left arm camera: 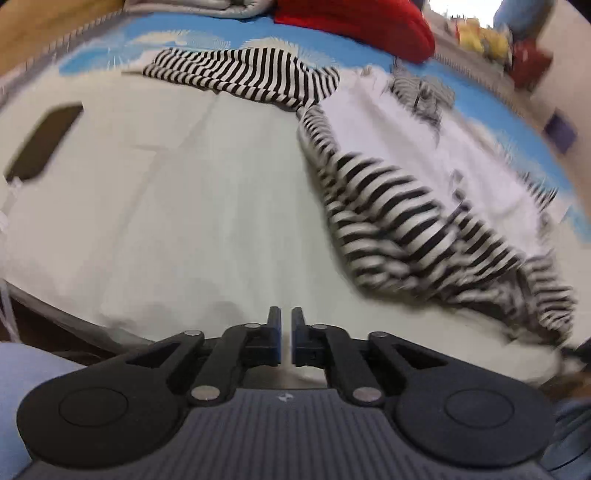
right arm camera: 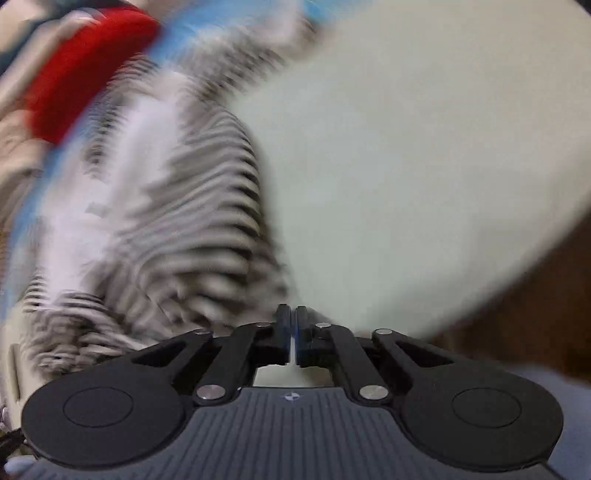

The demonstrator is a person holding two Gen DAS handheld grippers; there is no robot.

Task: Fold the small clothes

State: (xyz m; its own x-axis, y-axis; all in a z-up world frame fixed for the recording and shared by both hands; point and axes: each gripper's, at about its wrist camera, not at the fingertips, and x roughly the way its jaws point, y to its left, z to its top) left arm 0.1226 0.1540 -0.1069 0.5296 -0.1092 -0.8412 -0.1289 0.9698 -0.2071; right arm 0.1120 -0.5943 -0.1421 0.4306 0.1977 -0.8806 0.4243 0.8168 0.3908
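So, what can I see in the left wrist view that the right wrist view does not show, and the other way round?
Only the left wrist view shows a second striped garment lying further back, a dark flat object on the pale sheet, and the left tongs nearly closed with nothing between them.

Only the right wrist view shows the right tongs closed, at the edge of the blurred striped garment; whether they grip it is unclear.

Both show that nearer striped garment, the pale sheet and a red item.
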